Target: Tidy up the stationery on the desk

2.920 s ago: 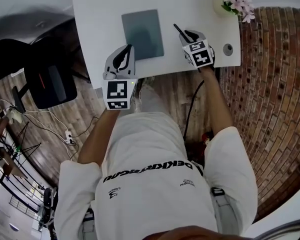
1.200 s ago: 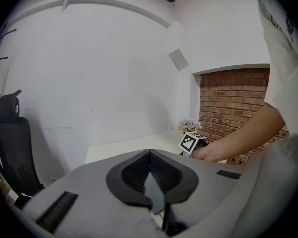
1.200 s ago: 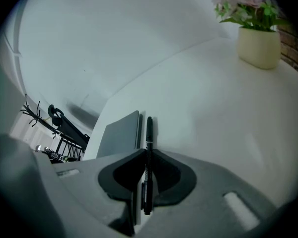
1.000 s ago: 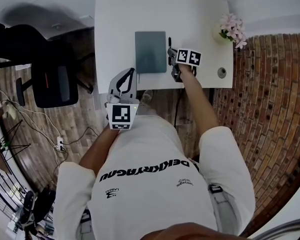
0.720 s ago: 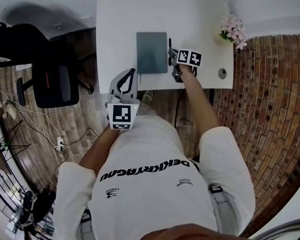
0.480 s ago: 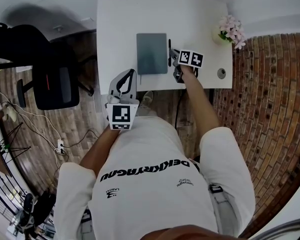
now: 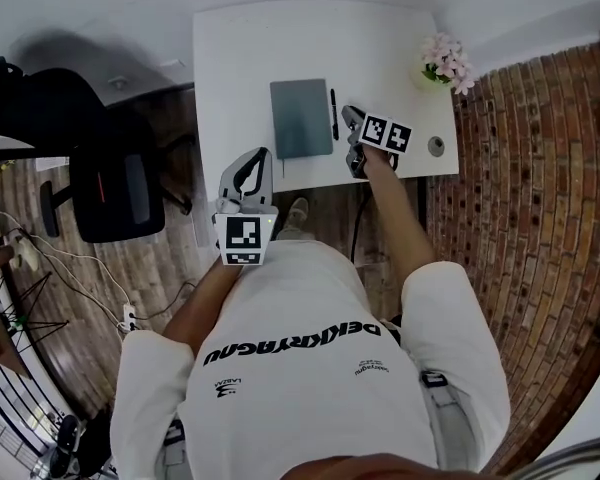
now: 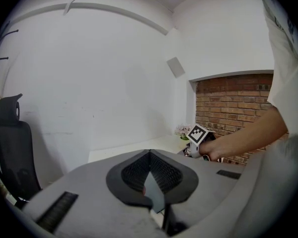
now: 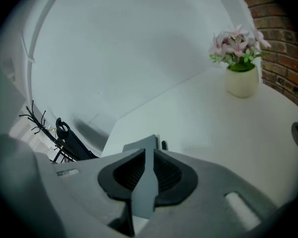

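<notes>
The desk [image 7: 240,58] is smooth, matt white. On it, the notebook [image 7: 301,118] has a matt grey cover and the pen [image 7: 333,114] looks like black plastic. Beside the desk the wall [image 7: 520,188] is rough brick, and the floor [image 7: 170,258] is wood planks.

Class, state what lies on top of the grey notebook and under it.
The notebook is bare on top; the pen lies beside it. Underneath, the desk; that patch is covered.
</notes>
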### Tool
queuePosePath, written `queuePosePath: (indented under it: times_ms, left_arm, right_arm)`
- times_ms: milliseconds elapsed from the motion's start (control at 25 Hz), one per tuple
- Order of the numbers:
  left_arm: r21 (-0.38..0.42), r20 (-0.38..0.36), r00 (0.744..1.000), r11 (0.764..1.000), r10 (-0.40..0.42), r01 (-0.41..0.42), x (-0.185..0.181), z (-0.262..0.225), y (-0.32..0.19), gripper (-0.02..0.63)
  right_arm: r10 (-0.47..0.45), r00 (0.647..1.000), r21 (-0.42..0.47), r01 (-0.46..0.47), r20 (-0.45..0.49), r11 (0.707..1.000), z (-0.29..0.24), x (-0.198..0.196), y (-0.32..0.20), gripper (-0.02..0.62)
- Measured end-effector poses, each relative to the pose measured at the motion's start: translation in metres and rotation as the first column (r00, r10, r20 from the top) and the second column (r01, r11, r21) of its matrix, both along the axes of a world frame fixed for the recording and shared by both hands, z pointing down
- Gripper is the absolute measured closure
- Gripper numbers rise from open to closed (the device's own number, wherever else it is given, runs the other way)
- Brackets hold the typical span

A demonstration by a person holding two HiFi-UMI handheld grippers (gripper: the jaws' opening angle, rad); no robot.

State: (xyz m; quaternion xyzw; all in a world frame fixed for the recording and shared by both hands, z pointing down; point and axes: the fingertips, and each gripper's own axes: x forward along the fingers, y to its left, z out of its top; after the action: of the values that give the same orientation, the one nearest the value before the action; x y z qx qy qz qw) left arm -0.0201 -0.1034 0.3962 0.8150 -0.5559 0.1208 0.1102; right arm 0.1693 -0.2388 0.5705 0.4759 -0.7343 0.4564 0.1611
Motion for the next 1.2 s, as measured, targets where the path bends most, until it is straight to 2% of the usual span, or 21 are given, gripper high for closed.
queuePosePath:
  times_ms: [240, 320, 480, 640, 840, 1040, 1200]
  left_arm:
    - [0.027, -0.012, 1.0, 1.0, 0.016, -0.016, -0.008, -0.012, 0.011, 0.607]
    - [0.033, -0.017, 1.0, 0.999, 0.018, -0.017, -0.011, -0.016, 0.015, 0.607]
    - [0.042, -0.025, 0.999, 0.999, 0.034, -0.033, -0.013, -0.022, 0.024, 0.607]
    - [0.057, -0.038, 0.998, 0.998, 0.042, -0.04, -0.015, -0.028, 0.032, 0.608]
    - [0.078, -0.057, 0.997, 0.996, 0.052, -0.047, -0.015, -0.038, 0.037, 0.607]
    - [0.105, -0.059, 0.995, 0.992, 0.081, -0.075, -0.01, -0.046, 0.039, 0.607]
    - [0.119, -0.065, 0.993, 0.989, 0.099, -0.091, -0.002, -0.052, 0.041, 0.607]
  right_arm:
    - [0.04, 0.998, 0.122, -0.046, 0.054, 0.991, -0.055, -0.014, 0.02, 0.562]
    - [0.065, 0.995, 0.163, -0.077, 0.075, 0.984, -0.073, -0.018, 0.028, 0.593]
    - [0.088, 0.992, 0.251, -0.109, 0.092, 0.962, -0.11, -0.028, 0.047, 0.598]
    - [0.064, 0.997, 0.38, -0.071, 0.032, 0.922, -0.152, -0.043, 0.07, 0.598]
    - [0.054, 0.998, 0.515, -0.037, -0.019, 0.856, -0.197, -0.059, 0.101, 0.598]
    - [0.065, 0.996, 0.612, -0.014, -0.062, 0.791, -0.224, -0.069, 0.127, 0.598]
    - [0.037, 0.998, 0.654, 0.011, -0.059, 0.756, -0.239, -0.077, 0.144, 0.598]
